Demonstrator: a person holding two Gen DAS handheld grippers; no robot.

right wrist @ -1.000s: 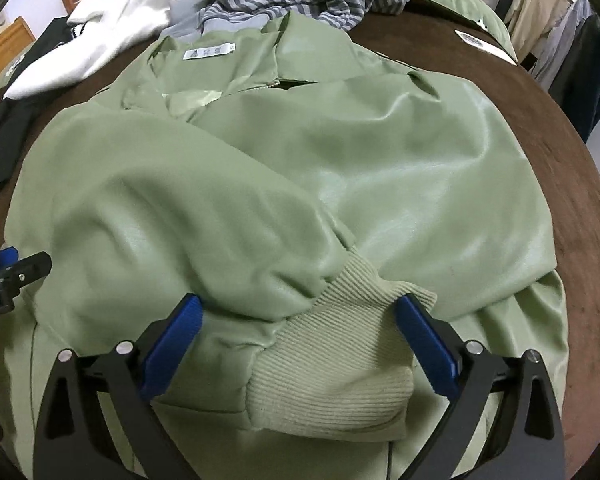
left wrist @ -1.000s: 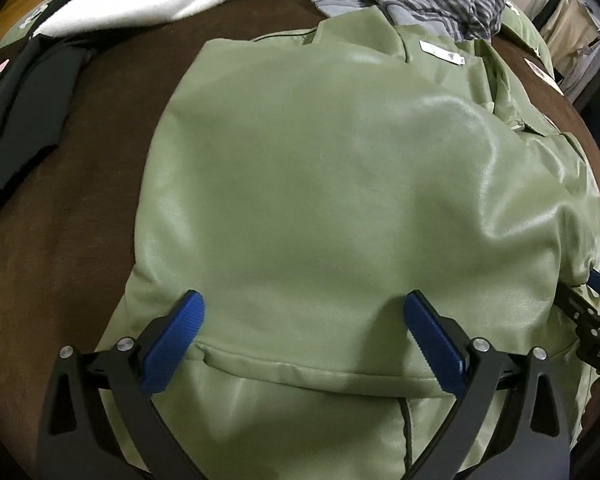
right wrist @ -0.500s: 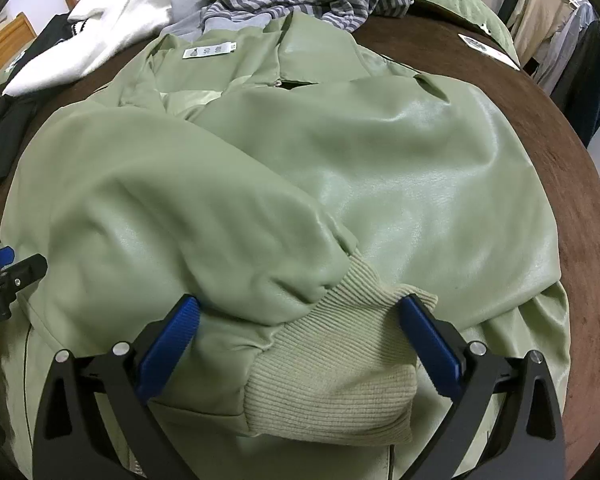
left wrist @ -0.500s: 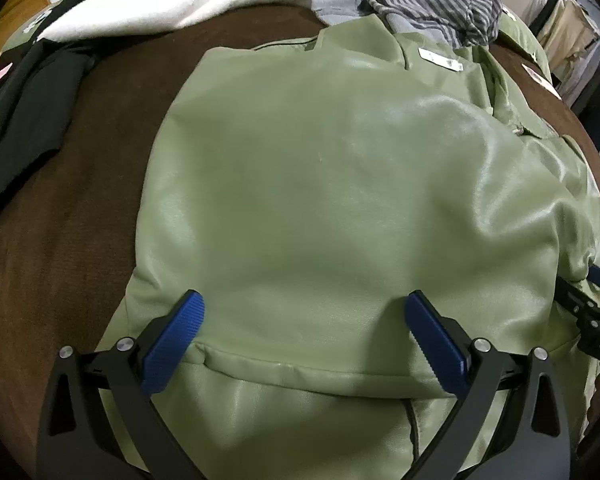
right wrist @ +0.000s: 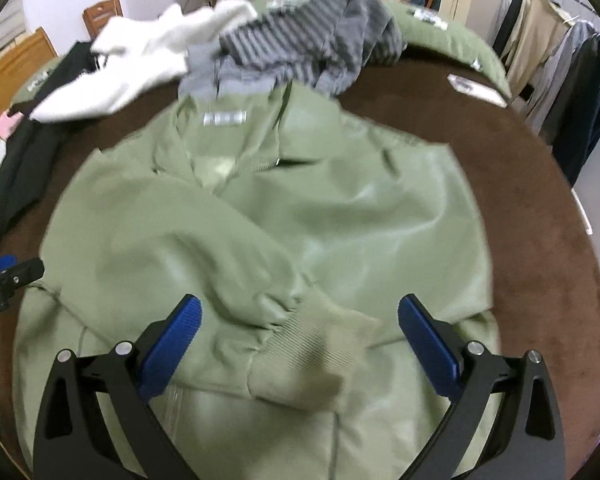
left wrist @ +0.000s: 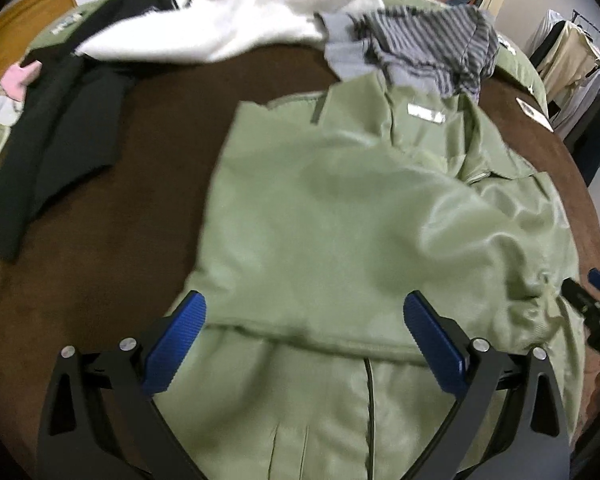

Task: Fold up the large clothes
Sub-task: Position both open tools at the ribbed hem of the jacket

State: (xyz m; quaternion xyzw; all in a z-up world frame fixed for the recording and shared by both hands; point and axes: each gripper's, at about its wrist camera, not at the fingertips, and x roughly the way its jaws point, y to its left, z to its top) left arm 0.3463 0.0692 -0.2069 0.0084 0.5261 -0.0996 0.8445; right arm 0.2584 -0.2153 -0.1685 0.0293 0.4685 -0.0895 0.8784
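- Left gripper [left wrist: 305, 336]: fingers spread wide, holding nothing, above the green jacket's [left wrist: 340, 216] folded-over left panel.
- Right gripper [right wrist: 300, 336]: likewise released and empty, over the ribbed cuff [right wrist: 320, 352]; the sleeve appears laid across the body to narrow it.
- Jacket lies on the brown table [left wrist: 148, 168].
- Striped garment [right wrist: 320, 52] touches the collar and may hinder folding; the white sweater [left wrist: 236, 24] and black garment [left wrist: 56, 132] lie apart.

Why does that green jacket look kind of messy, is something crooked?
The jacket is only half tidy. One sleeve lies slanted across its front, with the ribbed cuff bunched up near the hem. Behind it, a striped top and a white sweater sit in a heap.
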